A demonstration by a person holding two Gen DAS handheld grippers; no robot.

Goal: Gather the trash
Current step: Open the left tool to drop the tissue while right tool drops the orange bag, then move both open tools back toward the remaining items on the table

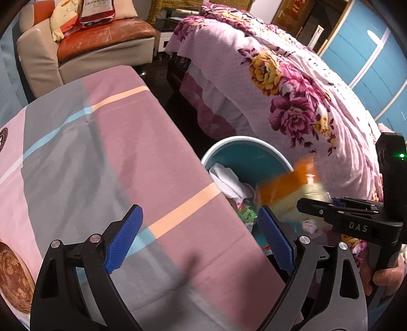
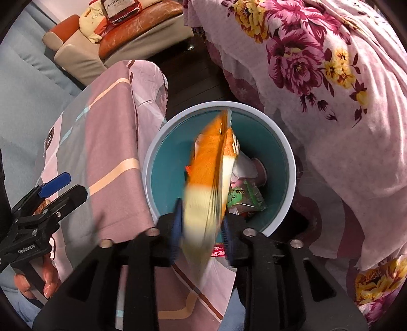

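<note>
The orange-and-cream snack bag [image 2: 211, 178], blurred, stands long-axis upright between the loosened right tongs [image 2: 202, 229], directly over the teal bin [image 2: 287, 152] at centre frame, pads seemingly no longer pinching it, while the left tongs [image 1: 201, 236] gape empty over the table [image 1: 101, 152].

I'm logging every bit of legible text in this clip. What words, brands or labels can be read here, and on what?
"DAS": right gripper, on its arm.
"Henness…", cut off: red bag on the sofa.
White print on the left gripper body: too small to read surely.
Red label under the orange packet: unreadable.
Green wrapper in the bin: print unreadable.
</note>
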